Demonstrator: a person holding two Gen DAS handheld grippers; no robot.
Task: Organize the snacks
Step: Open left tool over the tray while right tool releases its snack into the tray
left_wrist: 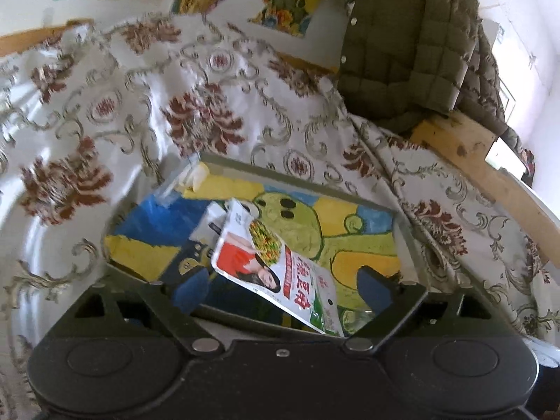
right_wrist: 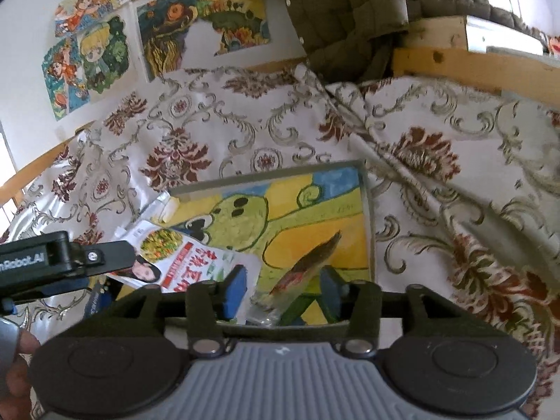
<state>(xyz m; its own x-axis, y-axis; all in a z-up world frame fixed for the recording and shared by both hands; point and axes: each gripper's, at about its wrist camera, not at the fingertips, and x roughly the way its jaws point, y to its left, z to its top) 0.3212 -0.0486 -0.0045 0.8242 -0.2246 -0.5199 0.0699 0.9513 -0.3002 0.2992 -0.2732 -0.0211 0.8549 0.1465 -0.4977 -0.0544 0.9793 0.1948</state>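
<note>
White lettering ending in "Robot.AI" runs along the black body of the left gripper (right_wrist: 105,259), which juts in from the left of the right claw. On the white snack packet (left_wrist: 276,266), lying between the left claw's spread fingers, large white Chinese characters run down a red band, too blurred to read. The same packet to the upper left of the right claw shows them upside down.

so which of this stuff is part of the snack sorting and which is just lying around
Part of the job:
- white snack packet
- clear snack packet
- painted tray

Just lying around:
- green quilted jacket
- wall drawings
- floral cloth
</note>
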